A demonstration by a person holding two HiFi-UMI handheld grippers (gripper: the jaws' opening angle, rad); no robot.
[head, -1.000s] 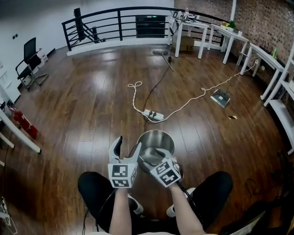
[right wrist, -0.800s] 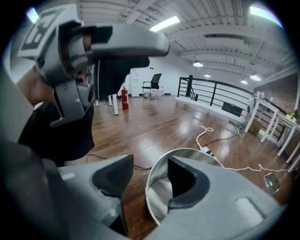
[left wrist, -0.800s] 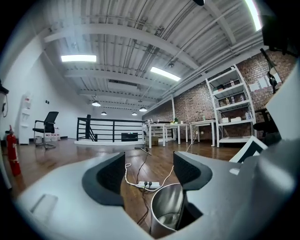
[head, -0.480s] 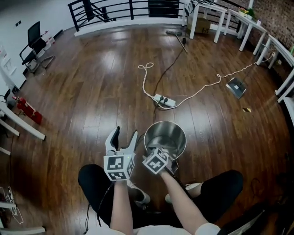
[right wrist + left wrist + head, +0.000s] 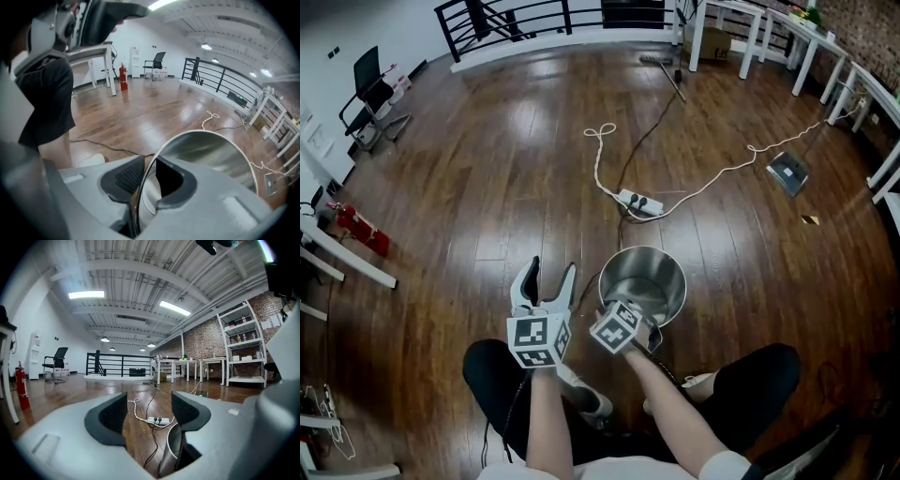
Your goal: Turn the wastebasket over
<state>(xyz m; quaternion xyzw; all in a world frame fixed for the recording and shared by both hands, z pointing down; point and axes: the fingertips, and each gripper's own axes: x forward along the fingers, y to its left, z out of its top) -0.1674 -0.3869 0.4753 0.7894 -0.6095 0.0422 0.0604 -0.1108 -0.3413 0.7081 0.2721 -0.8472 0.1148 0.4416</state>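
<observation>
A shiny steel wastebasket (image 5: 644,274) stands upright on the wood floor, mouth up, just in front of the person's knees. My right gripper (image 5: 619,309) points steeply down over its near rim. In the right gripper view the thin rim of the wastebasket (image 5: 211,150) runs between the jaws of the right gripper (image 5: 150,161). They are closing, with a sliver of gap still beside the rim. My left gripper (image 5: 551,274) hovers level to the left of the basket, open and empty. In the left gripper view the wastebasket's wall (image 5: 169,451) shows low beside the right jaw of the left gripper (image 5: 149,404).
A power strip (image 5: 638,201) with a black cord and a looped white cable (image 5: 602,150) lies on the floor beyond the basket. The person's legs and a shoe (image 5: 586,403) are close behind. A fire extinguisher (image 5: 356,228) and white table legs stand at left; tables line the right.
The right gripper has dropped onto the basket's near rim and its jaws have narrowed around it. The left gripper has shifted slightly beside the basket and stays open.
</observation>
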